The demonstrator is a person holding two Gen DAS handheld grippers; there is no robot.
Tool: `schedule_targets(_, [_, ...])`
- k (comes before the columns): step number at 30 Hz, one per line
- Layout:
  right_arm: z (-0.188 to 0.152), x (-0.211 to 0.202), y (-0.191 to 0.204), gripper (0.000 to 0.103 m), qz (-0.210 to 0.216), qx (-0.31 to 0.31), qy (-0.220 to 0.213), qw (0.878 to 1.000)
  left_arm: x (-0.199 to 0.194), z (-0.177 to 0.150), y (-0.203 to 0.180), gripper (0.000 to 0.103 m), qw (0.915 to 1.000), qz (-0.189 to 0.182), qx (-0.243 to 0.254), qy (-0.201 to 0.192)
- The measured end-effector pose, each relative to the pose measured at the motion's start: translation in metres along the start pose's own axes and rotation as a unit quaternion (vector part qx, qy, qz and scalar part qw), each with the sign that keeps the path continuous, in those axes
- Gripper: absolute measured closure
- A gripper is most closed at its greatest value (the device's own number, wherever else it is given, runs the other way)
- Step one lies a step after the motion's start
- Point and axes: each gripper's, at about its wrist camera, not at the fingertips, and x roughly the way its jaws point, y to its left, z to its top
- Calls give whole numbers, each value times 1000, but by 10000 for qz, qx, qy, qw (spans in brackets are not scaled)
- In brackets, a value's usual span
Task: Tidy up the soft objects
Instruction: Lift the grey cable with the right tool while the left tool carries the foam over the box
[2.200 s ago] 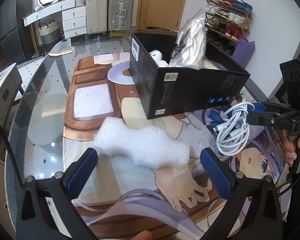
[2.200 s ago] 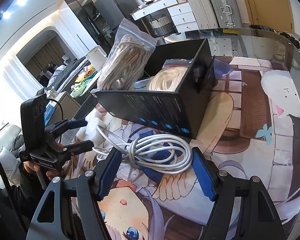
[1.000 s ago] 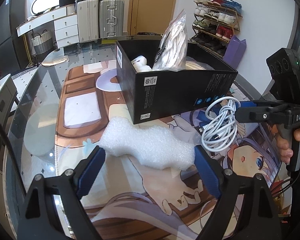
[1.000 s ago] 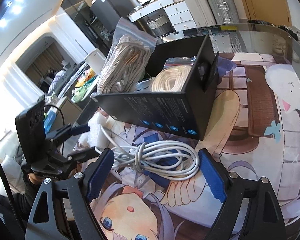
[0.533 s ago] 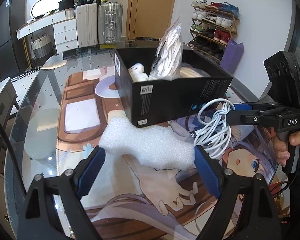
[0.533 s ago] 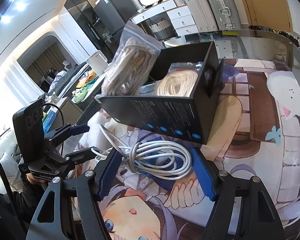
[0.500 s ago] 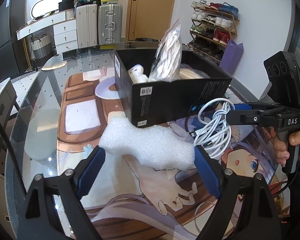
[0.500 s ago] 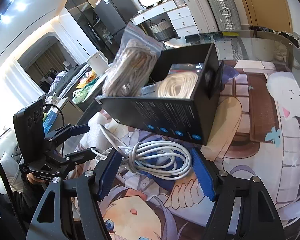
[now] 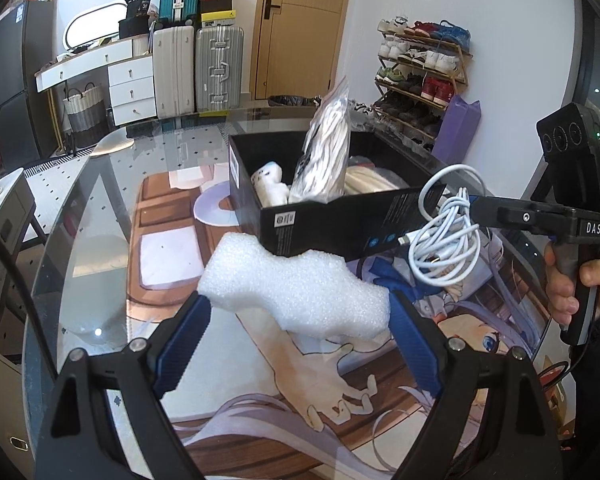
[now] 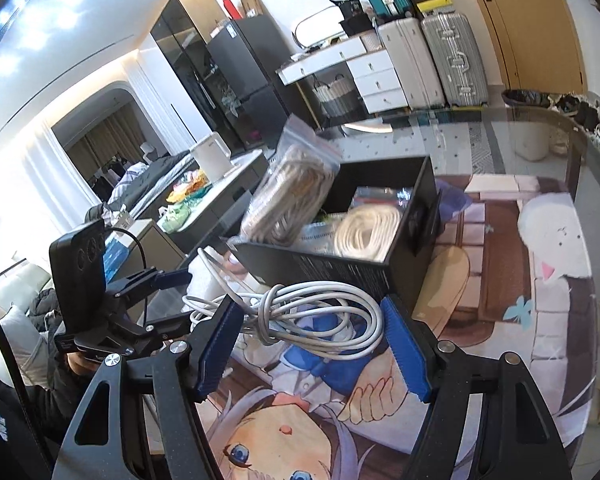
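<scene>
Foam (image 9: 296, 288), a white lumpy block, sits pinched between the blue pads of my left tool (image 9: 298, 332), raised off the tabletop (image 9: 100, 264) just in front of the box (image 9: 340, 224). The tool is closed only as far as the foam's width allows, a pad pressing on each end.

Cable (image 10: 312, 320), a white coiled bundle, is clamped between the pads of my right tool (image 10: 310, 344), which is likewise narrowed onto the coil. In the left view the cable (image 9: 448, 240) hangs from the tip of that tool (image 9: 480, 210), lifted beside the near right corner of the box.

The box is black and open-topped, and stands on the tabletop. Inside it a clear bag (image 9: 324, 160) of pale cord stands upright, with a white coil of rope (image 10: 366, 232) lying beside it and a small white object (image 9: 270, 184) at the left end.

A printed cartoon mat (image 9: 172, 248) covers the glass tabletop beneath everything.
</scene>
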Motion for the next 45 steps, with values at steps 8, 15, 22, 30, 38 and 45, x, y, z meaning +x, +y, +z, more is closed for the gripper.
schedule_targets(8, [10,-27,9,31,-66,-124,-531,9985,-18,7,-5,14,9997,-35,91,-226])
schedule_targets(15, [15,-50,2,31,-408,-16,-870,9954,-29,15,-8,14,9991,5,84,-411])
schedule_targets(22, [20,-58,-9,31,-671,146,-978,9928,-28,30,-7,14,9987,74,29,-512])
schedule_targets(30, [27,-55,-13,31,-864,86,-897,9922,-16,50,0,14,9984,160,-54,-541])
schedule_targets(38, [39,-45,-14,31,-877,-3,-804,9929,1,65,6,14,9981,287,-85,-533])
schedule_targets(45, [48,-35,-15,31,-904,-123,-676,9935,16,76,9,14,9982,324,-85,-497])
